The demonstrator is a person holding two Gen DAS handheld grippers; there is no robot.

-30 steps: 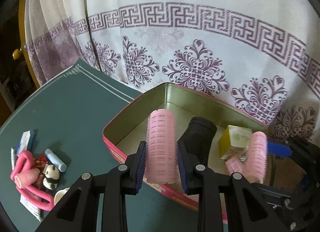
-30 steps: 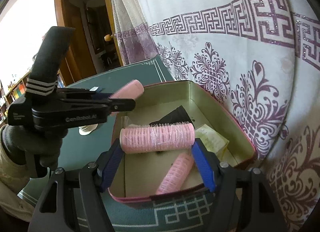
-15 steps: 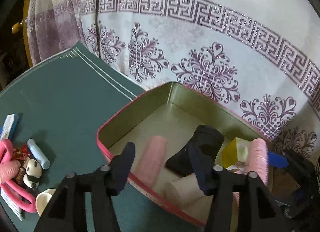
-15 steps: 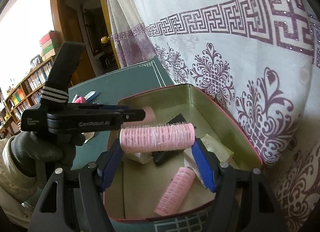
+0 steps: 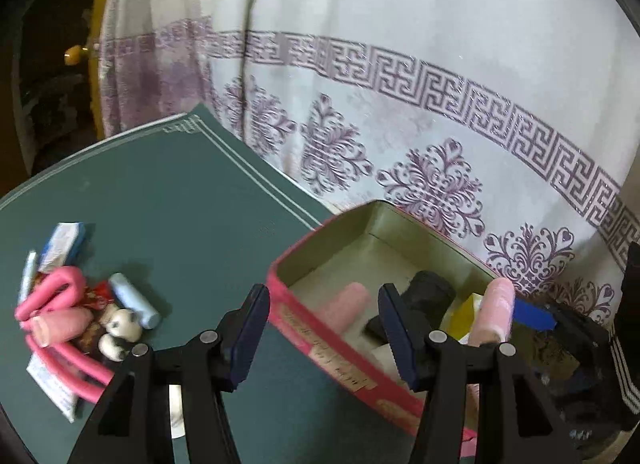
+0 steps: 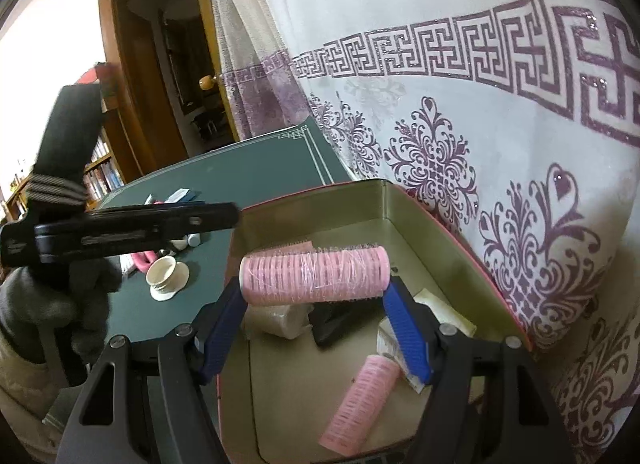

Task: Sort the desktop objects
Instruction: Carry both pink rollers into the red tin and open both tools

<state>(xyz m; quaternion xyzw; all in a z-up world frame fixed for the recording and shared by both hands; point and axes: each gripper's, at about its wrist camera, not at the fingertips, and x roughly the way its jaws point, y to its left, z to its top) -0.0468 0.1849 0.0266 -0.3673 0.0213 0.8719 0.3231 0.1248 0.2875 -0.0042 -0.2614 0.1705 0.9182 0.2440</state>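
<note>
A white curtain (image 6: 460, 123) with purple patterns is hanging behind my green table (image 5: 160, 199). Beyond it a wooden door frame (image 6: 120, 75) is standing open, and bookshelves (image 6: 100, 171) are showing at the left.

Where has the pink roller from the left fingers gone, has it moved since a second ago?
Yes. The pink roller has left the left gripper, whose fingers stand empty, and dropped into the tin.

Green table (image 5: 168, 215), pale border lines at its edge — carries an open pink-sided tin (image 5: 320, 348). Well left of the tin: a clutter pile (image 5: 80, 312) — pink loop, pink roller, blue stick, packets. Between pile and tin, a small white cup (image 6: 164, 270).
</note>
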